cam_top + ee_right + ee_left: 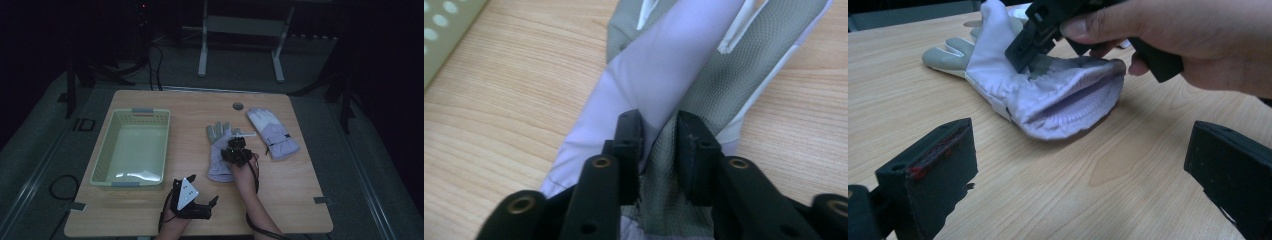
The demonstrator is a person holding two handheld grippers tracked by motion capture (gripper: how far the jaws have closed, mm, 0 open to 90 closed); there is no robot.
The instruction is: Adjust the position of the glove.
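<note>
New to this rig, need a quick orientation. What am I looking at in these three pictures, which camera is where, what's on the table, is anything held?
There is no robot arm here: a person holds a two-jaw tool in each hand at a wooden table.

The high view looks down from above the person's side. The other two pictures come from cameras riding on each tool, looking along its black jaws.

On the table lie a pale green basket, a lilac glove with grey fingers and a second lilac glove beyond it.

The left tool rests near the table's front edge, its jaws wide apart with nothing between them.

The right tool is down on the nearer glove, its jaws a narrow gap apart with a fold of grey and lilac fabric between them. Whether the pads press it firmly cannot be told, so a grip isn't certain.
</note>
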